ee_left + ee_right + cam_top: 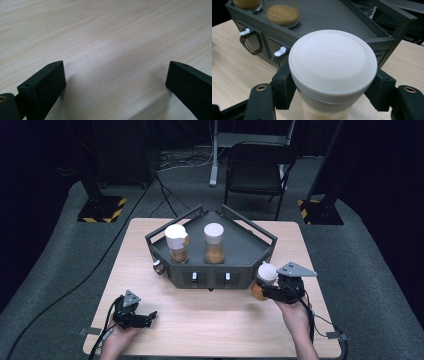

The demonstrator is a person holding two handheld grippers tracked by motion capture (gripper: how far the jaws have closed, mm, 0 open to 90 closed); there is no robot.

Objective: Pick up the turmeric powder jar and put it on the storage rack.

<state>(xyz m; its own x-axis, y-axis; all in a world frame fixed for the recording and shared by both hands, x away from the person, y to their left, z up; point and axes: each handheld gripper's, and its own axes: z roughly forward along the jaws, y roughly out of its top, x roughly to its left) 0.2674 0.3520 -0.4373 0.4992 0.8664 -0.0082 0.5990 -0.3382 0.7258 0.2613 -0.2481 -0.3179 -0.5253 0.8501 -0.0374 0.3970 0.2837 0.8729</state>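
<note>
A dark grey angular rack stands on the wooden table with two white-lidded spice jars upright in it. My right gripper is shut on a third jar just off the rack's front right corner. In the right gripper view the black pads clamp this jar just under its white lid, with the rack behind it. Near the table's front left, my left gripper lies low and open. Its jaws stand wide apart over bare wood.
Small white tabs sit on the rack's front wall, and a round knob sits at its left corner. Behind the table stand a black chair and two posts on striped bases. Cables run across the floor.
</note>
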